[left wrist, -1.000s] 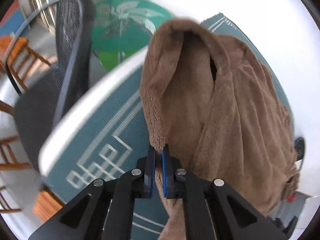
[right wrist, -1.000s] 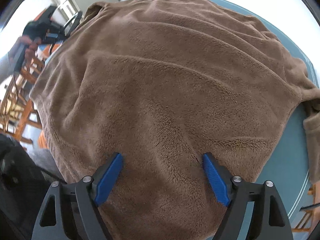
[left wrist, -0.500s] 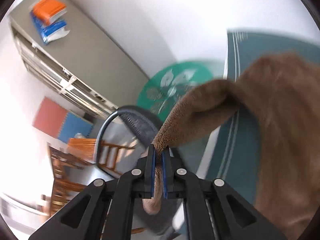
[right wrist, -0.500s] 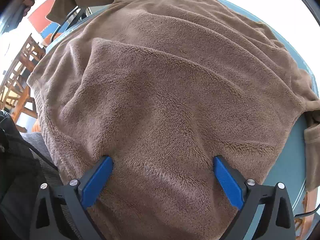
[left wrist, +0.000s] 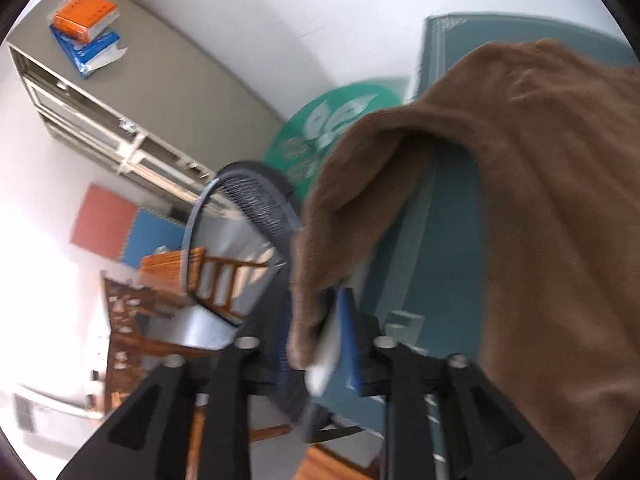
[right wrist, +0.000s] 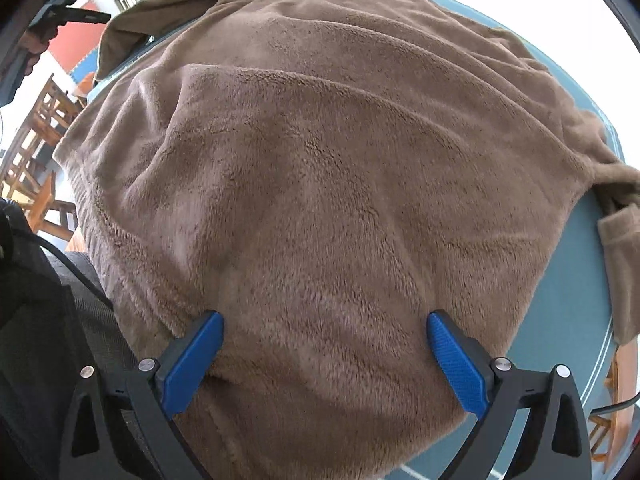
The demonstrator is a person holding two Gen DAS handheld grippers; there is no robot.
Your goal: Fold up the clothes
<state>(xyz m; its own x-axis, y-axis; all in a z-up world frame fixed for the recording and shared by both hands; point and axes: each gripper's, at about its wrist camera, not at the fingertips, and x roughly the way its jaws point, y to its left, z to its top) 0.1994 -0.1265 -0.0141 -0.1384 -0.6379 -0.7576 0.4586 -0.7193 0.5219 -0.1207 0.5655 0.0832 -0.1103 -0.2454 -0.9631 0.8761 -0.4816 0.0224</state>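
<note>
A brown fleece garment (right wrist: pixel 320 168) lies spread over a teal table mat (right wrist: pixel 568 292). In the left wrist view its sleeve (left wrist: pixel 360 184) hangs off the table edge with its end between the fingers of my left gripper (left wrist: pixel 316 336). The jaws stand a little apart and the view is blurred, so the cloth sits loosely between them. My right gripper (right wrist: pixel 324 356) is wide open, its blue pads (right wrist: pixel 192 356) resting on the near hem of the garment. Another sleeve (right wrist: pixel 620 248) lies at the right.
A dark mesh office chair (left wrist: pixel 248 216) stands beside the table on the left. A green round mat (left wrist: pixel 332 120) lies beyond it. Wooden chairs (right wrist: pixel 32 152), a grey shelf unit (left wrist: pixel 104 92) and red and blue floor tiles (left wrist: pixel 120 232) are further off.
My left gripper's jaws have parted from tightly shut on the sleeve end to slightly apart. My right gripper has opened wider and slid a little further onto the garment.
</note>
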